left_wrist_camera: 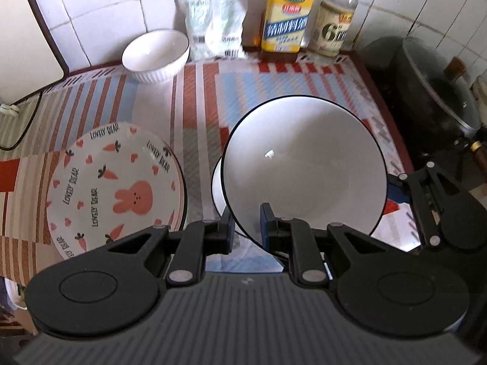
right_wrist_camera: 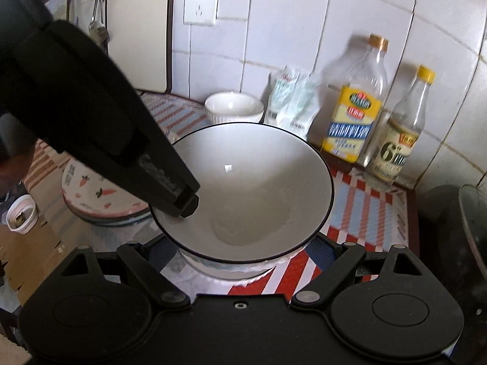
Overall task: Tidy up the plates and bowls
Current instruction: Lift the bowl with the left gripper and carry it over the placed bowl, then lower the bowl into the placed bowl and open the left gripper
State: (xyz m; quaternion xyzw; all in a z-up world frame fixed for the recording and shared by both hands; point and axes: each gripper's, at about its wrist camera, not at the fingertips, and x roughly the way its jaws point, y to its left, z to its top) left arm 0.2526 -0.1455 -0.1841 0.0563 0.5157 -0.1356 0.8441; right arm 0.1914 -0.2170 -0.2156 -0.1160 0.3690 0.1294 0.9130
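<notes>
left claw gripping empty black-rimmed bowl

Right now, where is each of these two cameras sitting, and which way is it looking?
Left wrist view: sits on the left gripper, looking steeply down at the black-rimmed bowl it pinches by the rim, with the bunny plate beside it; the right gripper's finger shows at the right.
Right wrist view: sits on the right gripper, jaws wide around that bowl, facing the tiled wall; the left gripper crosses its upper left.
Shared: the bowl, small ribbed bowl, two bottles, the plate.
</notes>
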